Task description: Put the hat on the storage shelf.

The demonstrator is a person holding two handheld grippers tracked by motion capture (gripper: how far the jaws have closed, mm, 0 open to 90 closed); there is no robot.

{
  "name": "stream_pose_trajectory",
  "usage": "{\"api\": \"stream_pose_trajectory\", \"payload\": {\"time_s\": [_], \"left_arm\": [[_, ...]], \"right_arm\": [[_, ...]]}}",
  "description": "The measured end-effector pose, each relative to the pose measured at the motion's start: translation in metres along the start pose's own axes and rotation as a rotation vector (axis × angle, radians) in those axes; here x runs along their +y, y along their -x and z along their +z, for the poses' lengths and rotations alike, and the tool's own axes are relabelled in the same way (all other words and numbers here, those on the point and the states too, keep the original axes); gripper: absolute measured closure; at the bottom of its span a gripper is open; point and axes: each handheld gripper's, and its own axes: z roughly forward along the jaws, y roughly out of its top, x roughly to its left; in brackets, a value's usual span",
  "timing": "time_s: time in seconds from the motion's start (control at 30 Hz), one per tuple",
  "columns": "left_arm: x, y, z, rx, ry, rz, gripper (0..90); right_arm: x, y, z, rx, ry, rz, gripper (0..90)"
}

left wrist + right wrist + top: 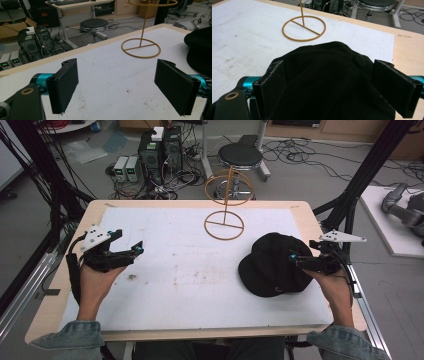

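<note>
Closest in, at the bottom of the high view, two denim sleeves come in, and from them the hands that carry the tools. The right tool (296,260) sits at the right-hand edge of the black cap (272,265), and its own view looks straight over the cap (329,82): the jaws stand wide apart, one on each side of the crown, the pads not seen pressing on the cloth. Whether the fabric brushes the left pad cannot be told; it is all black on black there.

The cap lies on the right half of the counter (175,270), crown up, on the white sheet, near the right edge. Beyond it, toward the far side and about mid-counter, stands the yellow wire stand (224,224): a ring base flat on the sheet, a thin upright post, a second ring on top. Cap and stand are apart, with bare sheet between them.

Over on the left, the left tool (131,251) hovers above the counter near its left edge, well apart from the cap. Its jaws are also wide apart, with bare sheet between them (117,82).

Past the far edge, a round black stool (240,155) and computer boxes (160,150) sit on the floor among cables.
</note>
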Motion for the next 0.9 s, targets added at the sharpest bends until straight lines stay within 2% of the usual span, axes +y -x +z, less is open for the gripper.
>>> {"api": "stream_pose_trajectory", "payload": {"time_s": [0.57,0.77,0.9], "left_arm": [[-0.003,-0.002,-0.003,0.009,-0.003,-0.003,19.6],[-0.006,0.000,-0.003,0.001,-0.008,0.004,19.7],[-0.008,0.000,-0.004,-0.001,-0.009,0.001,19.7]], "right_arm": [[0.002,0.003,0.001,-0.001,0.013,0.012,13.3],[0.003,0.008,0.000,-0.023,0.037,0.029,13.3],[0.001,0.011,0.006,-0.035,0.045,0.039,13.3]]}}
